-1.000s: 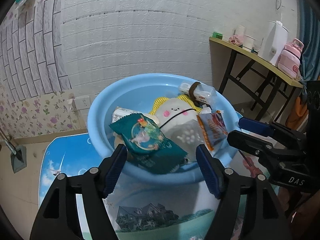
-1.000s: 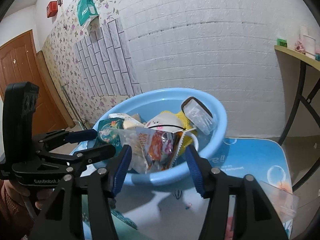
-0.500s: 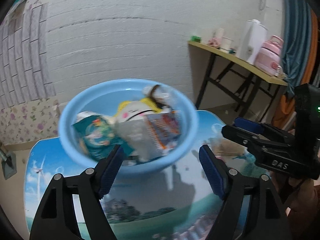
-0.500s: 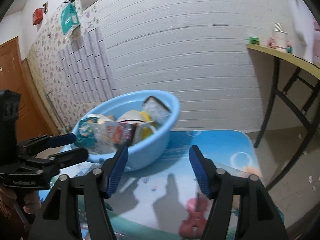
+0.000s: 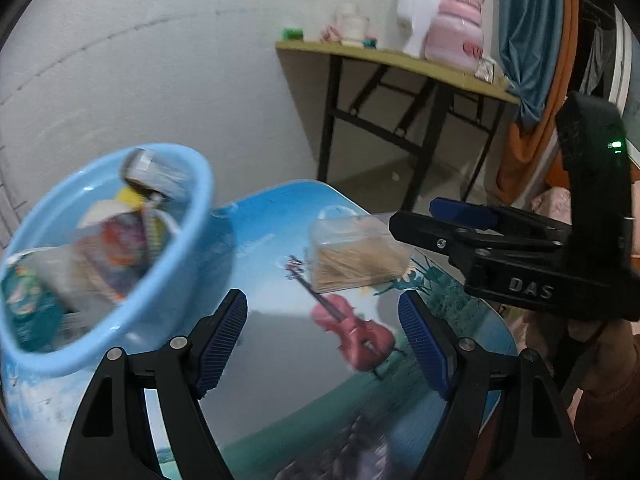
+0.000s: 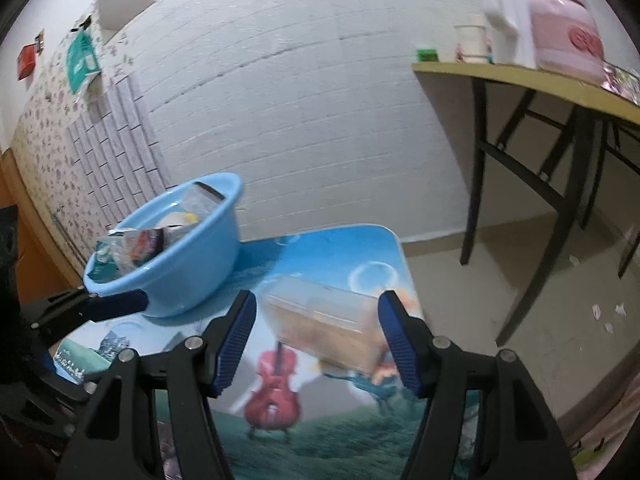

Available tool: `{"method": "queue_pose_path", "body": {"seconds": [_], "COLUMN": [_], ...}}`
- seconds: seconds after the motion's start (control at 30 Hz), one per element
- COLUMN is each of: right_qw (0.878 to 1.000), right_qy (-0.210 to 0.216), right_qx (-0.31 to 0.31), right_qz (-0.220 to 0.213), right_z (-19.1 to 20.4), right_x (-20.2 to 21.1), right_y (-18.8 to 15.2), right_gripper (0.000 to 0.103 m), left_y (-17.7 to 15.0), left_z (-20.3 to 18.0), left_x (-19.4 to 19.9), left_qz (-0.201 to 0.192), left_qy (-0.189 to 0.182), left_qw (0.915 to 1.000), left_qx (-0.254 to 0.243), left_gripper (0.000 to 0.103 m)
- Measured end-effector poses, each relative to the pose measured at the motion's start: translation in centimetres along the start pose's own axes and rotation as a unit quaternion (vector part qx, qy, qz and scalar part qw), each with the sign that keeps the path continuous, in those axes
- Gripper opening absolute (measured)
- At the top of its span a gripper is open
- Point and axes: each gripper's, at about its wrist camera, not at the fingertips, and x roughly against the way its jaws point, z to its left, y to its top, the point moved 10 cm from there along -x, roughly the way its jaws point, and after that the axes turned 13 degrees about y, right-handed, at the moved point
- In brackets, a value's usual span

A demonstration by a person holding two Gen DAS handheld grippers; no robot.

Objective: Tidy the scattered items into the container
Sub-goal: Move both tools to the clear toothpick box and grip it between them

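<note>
A clear plastic box point(image 5: 356, 256) of thin tan sticks lies near the right end of the picture-printed table point(image 5: 280, 364). My left gripper point(image 5: 322, 320) hangs open over the table, short of the box, with nothing between its pads. My right gripper point(image 5: 412, 214) reaches in from the right, close beside the box. In the right wrist view the box point(image 6: 324, 320) lies just ahead between the open right gripper's point(image 6: 316, 336) fingers, with no pad pressing on it. The blue basin point(image 5: 172, 276) holds snack packets and a plush toy, and stands at the table's left point(image 6: 192, 272).
A yellow-topped side table point(image 5: 400, 60) on black legs stands behind by the white wall, bearing a pink jug point(image 5: 456, 36) and a white kettle. A teal curtain point(image 5: 528, 40) hangs at the right. The floor drops away past the printed table's right edge point(image 6: 404, 256). My left gripper point(image 6: 120, 300) shows low at the left.
Both views have swung right, away from the basin, which now sits at the left. The clear box has come into view ahead. Both grippers' jaws stand a little wider.
</note>
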Motion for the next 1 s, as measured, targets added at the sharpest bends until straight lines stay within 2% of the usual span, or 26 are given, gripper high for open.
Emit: {"method": "queue_pose_path", "body": {"seconds": [0.13,0.27,0.4,0.63,0.83,0.9,1.0], "right_qw": [1.0,0.999,0.997,0.996,0.993,0.992,0.992], "right_qy": [-0.005,0.003,0.031,0.054,0.075,0.087,0.081], "right_qx": [-0.017,-0.04,-0.058,-0.058,-0.07,-0.071,-0.078], "right_qz": [0.005,0.017,0.034,0.042,0.052,0.056,0.059], "right_z": [-1.7,-3.2,-3.8,-3.7,-3.0,-2.5,-2.4], "right_x": [0.1,-0.5,-1.3,-2.1,-2.9,-3.1,-3.1], "right_y": [-0.6,-1.6,-2.5,-3.2,-3.7,-3.8,-4.0], "right_gripper": [0.063,0.063,0.063,0.063,0.063,0.064,0.064], "left_y": [0.3,0.6,0.5,0.3,0.2,0.3,0.4], "left_z": [-1.1,-2.1,-2.4,-3.1,-5.1,-5.5,-5.3], "left_x": [-2.0,-3.9,-5.4,-7.1,-7.5,-7.3,-6.8], "left_qz": [0.012,0.023,0.034,0.047,0.046,0.036,0.029], "left_qy": [0.001,0.01,0.021,0.021,0.011,0.027,0.035], "left_qw": [0.9999,0.9995,0.9987,0.9977,0.9961,0.9951,0.9951], "left_qx": [-0.003,-0.02,-0.031,-0.044,-0.074,-0.088,-0.088], "left_gripper": [0.087,0.087,0.087,0.087,0.088,0.088,0.088]}}
